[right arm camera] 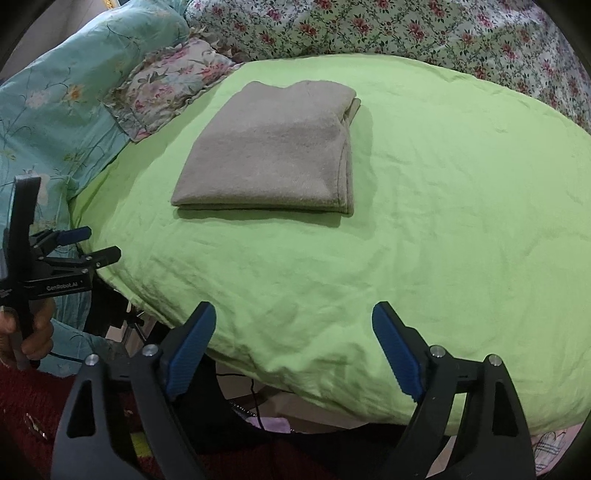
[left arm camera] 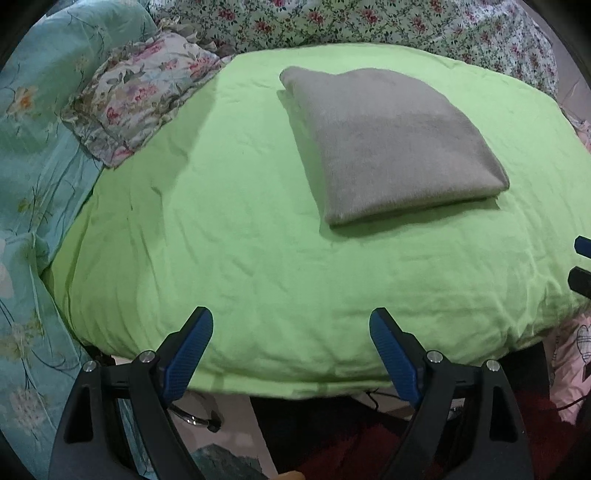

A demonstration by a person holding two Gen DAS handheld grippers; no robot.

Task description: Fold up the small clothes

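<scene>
A grey cloth lies folded into a neat rectangle on the green sheet; it also shows in the right wrist view. My left gripper is open and empty, held back over the sheet's near edge, well short of the cloth. It also shows at the left of the right wrist view. My right gripper is open and empty, also back at the near edge of the green sheet. Its fingertips show at the right edge of the left wrist view.
A floral pillow lies at the sheet's far left, on a teal flowered cover. A floral bedspread runs along the back. Below the near edge are a red rug and cables.
</scene>
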